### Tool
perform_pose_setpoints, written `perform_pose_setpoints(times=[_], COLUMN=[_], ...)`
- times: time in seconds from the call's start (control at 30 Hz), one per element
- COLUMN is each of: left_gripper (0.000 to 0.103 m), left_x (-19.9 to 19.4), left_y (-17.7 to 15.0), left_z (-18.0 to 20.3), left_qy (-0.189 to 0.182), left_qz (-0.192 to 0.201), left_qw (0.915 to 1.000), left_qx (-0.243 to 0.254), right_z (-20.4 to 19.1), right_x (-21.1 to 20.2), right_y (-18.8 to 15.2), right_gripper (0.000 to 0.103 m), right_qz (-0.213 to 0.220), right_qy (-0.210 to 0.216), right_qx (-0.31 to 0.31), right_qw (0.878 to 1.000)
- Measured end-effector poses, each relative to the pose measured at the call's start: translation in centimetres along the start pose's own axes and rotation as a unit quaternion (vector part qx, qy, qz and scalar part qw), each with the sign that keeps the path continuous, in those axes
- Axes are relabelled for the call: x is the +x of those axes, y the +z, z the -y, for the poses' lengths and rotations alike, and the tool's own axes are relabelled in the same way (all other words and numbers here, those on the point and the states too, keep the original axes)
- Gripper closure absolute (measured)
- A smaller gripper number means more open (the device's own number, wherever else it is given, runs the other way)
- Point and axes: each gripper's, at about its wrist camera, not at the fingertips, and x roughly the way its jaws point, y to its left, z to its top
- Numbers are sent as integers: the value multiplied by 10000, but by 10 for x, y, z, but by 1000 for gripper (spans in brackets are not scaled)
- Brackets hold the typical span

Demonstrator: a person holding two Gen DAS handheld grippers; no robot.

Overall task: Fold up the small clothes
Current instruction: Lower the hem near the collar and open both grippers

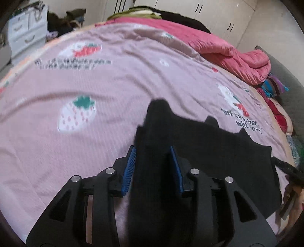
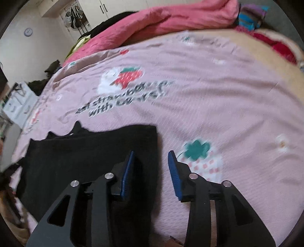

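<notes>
A black garment [image 1: 218,144] lies spread on the pink strawberry-print bed sheet [image 1: 114,85]. In the left wrist view a raised fold of it stands between the blue pads of my left gripper [image 1: 153,148], whose jaws stand apart around the fold. In the right wrist view the same black garment [image 2: 91,152] lies flat to the left with a straight right edge. My right gripper [image 2: 151,153] is open astride that edge. Its left pad is over the black cloth and its right pad over the bed sheet [image 2: 209,114]. Both views are motion-blurred.
A rumpled pink quilt [image 1: 228,51] is heaped along the far side of the bed, with striped and red cloths [image 1: 273,85] at its right end. A white drawer unit [image 1: 24,32] stands off the bed's far left. Wardrobe doors [image 1: 218,11] line the back wall.
</notes>
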Motion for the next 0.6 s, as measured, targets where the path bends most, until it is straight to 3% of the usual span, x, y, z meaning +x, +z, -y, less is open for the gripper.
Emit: perform_pose_setpoints(times=[0.1,0.17,0.27,0.37,0.47,0.6], left_gripper=[78,95,98,100,100,100], left_x=[4,5,0,-15,-46,-65], left_y=[-5,-6,-9,-13,-16,-17], left_z=[-1,-3,-5,-2,-2,-13], left_qy=[-35,-63,-104,-47,-94,-205], left_qz=[-9,-10,62,316,723,895], left_qw=[10000,10000,9999,9995,9972,9958], left_qx=[-18,-67,-61,76,138,10], right_z=[-5,-5,-8,-15,-25,-43], right_x=[2,0,-6,-19,-47,-55], right_y=[-2,-3,-5,-4,2,6], right_gripper=[66,76,94,96,96,96], right_qz=[-5,25,112,360,845,1149], right_qy=[-41,2,-17,-81,126,89], right_qx=[-82,-78,-143,-289,-391,-705], right_qw=[10000,10000,9998,9989,9956,9908])
